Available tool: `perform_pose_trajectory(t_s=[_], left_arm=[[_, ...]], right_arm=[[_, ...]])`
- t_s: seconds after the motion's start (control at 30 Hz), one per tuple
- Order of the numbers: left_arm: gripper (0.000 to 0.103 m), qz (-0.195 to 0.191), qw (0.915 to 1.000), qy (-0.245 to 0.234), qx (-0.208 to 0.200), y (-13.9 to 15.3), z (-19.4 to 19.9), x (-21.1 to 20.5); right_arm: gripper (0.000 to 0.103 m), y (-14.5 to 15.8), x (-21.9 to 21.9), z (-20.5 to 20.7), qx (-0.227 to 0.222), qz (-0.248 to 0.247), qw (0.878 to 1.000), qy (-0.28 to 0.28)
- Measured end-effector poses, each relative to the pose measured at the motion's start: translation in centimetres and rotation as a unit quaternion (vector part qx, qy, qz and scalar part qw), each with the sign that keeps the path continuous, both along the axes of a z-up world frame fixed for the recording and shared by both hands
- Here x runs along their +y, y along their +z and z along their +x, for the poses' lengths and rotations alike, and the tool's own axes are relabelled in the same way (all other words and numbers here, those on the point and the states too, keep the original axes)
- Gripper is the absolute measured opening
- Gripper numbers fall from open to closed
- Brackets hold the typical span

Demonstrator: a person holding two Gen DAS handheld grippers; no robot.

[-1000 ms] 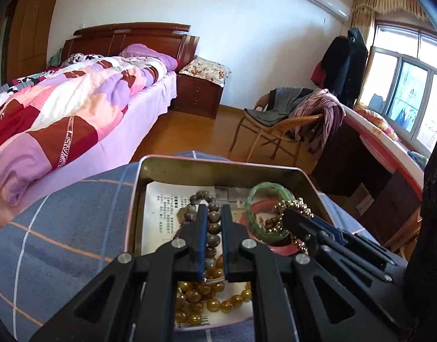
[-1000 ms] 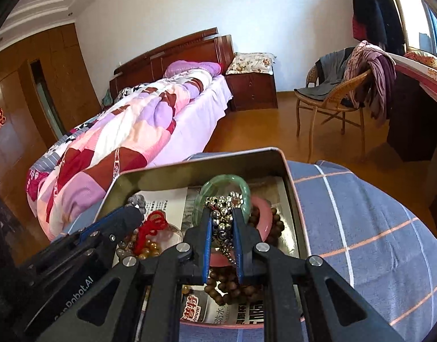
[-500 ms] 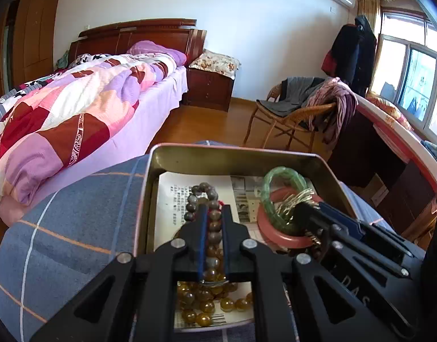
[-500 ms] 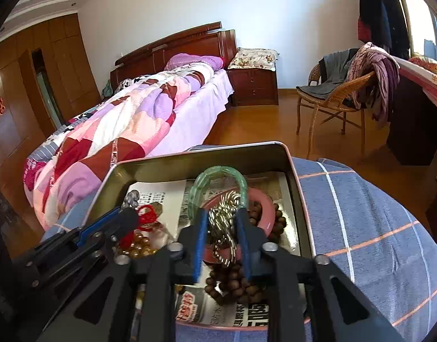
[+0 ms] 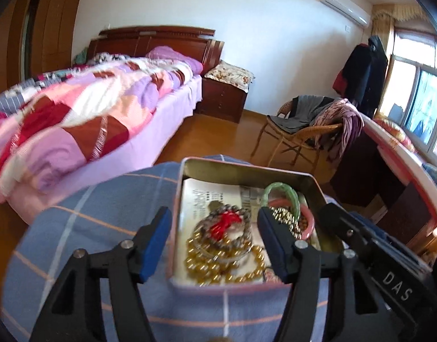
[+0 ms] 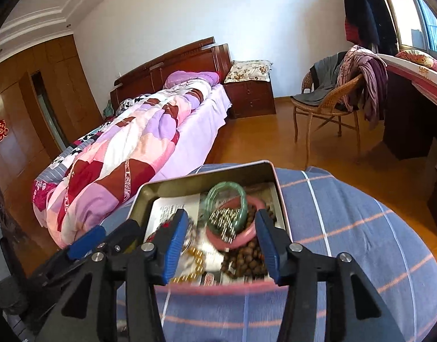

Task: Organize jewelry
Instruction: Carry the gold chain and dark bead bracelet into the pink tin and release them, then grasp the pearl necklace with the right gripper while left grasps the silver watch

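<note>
The open metal tin sits on a blue checked cloth and holds all the jewelry on a printed paper liner. Both tongs hang over its near edge, pointing downward into it.

Left tongs: jaws opening, nothing pressed between the pads. Directly between and just beyond the tips, at 12 o'clock, lies a grey bead bracelet with a red tassel, resting on a coil of amber beads. The coil's long axis runs roughly 9 to 3 o'clock across the tin's near half. These pieces are nearer the left hand.

Right tongs: jaws opening, nothing gripped. At 12 o'clock from the tips lie a green bangle leaning on a pink bangle, with a small metallic bead chain draped inside them. Dark brown wooden beads lie just under the right-hand jaw. This cluster occupies the tin's right half and is nearer the right hand.

In the left wrist view the right tongs appear at 3 o'clock, just beside the left tongs. Judgement: both loads look released into the tin; any further grasp depends on approaching each cluster from its own side, to avoid the two tools colliding.
</note>
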State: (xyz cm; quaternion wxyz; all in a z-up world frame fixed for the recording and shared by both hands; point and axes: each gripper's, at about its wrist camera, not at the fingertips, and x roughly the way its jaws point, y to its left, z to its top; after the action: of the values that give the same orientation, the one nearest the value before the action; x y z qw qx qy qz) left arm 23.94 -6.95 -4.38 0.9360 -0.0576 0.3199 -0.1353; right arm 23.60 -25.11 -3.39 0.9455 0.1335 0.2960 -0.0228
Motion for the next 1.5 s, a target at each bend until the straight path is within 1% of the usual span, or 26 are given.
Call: perform_pose_trajectory(t_s=[0.1, 0.17, 0.27, 0.3, 0.4, 0.47, 0.57, 0.73, 0.93, 1.2, 1.3, 1.4, 1.47, 1.5], left_arm=[[0.065, 0.020, 0.9998, -0.006, -0.005, 0.5, -1.7, 0.6], [0.065, 0.020, 0.9998, -0.005, 0.000, 0.4, -2.8, 1.0], [0.065, 0.013, 0.9996, -0.013, 0.020, 0.0, -4.4, 1.5], [0.065, 0.016, 0.9995, -0.016, 0.022, -0.1, -5.3, 1.8], [0.065, 0.035, 0.9990, -0.017, 0.023, -0.5, -7.4, 2.4], [0.066, 0.033, 0.9988, -0.020, 0.031, -0.8, -8.2, 2.8], [0.066, 0.030, 0.9981, -0.025, 0.047, -1.7, -9.8, 3.5], [0.066, 0.045, 0.9972, -0.021, 0.057, -2.5, -12.0, 4.6], [0.066, 0.046, 0.9962, -0.020, 0.071, -3.6, -14.3, 5.8], [0.066, 0.059, 0.9946, -0.015, 0.085, -4.9, -15.2, 7.0], [0.069, 0.066, 0.9947, -0.010, 0.078, -4.8, -14.9, 7.3], [0.077, 0.069, 0.9956, -0.016, 0.062, -4.1, -13.8, 7.6], [0.088, 0.070, 0.9955, -0.030, 0.057, -3.7, -12.7, 7.4], [0.090, 0.070, 0.9952, -0.040, 0.055, -3.5, -12.1, 7.1]], right_arm=[[0.055, 0.2, 0.6, -2.0, 0.003, -0.007, 1.000, -0.002], [0.055, 0.1, 1.1, -3.2, 0.014, -0.012, 1.000, -0.005], [0.055, -0.1, 1.4, -5.3, 0.027, -0.014, 0.999, -0.012], [0.055, -0.1, 1.2, -5.9, 0.028, -0.013, 0.999, -0.014], [0.055, -0.5, 0.5, -8.3, 0.038, 0.000, 0.999, -0.025], [0.055, -1.1, -0.1, -10.1, 0.046, 0.018, 0.998, -0.037], [0.055, -1.7, -0.3, -11.9, 0.054, 0.026, 0.997, -0.047], [0.055, -2.6, 0.0, -14.6, 0.068, 0.018, 0.997, -0.044], [0.055, -3.4, 1.1, -17.3, 0.077, 0.010, 0.997, -0.029], [0.055, -4.8, 1.9, -17.9, 0.096, 0.008, 0.995, -0.016], [0.055, -4.8, 2.3, -17.5, 0.097, 0.002, 0.995, -0.011], [0.055, -4.5, 2.3, -16.8, 0.093, 0.002, 0.996, -0.006], [0.055, -4.4, 2.4, -15.9, 0.095, 0.000, 0.995, -0.004], [0.055, -4.5, 2.5, -15.2, 0.099, -0.003, 0.995, -0.001]])
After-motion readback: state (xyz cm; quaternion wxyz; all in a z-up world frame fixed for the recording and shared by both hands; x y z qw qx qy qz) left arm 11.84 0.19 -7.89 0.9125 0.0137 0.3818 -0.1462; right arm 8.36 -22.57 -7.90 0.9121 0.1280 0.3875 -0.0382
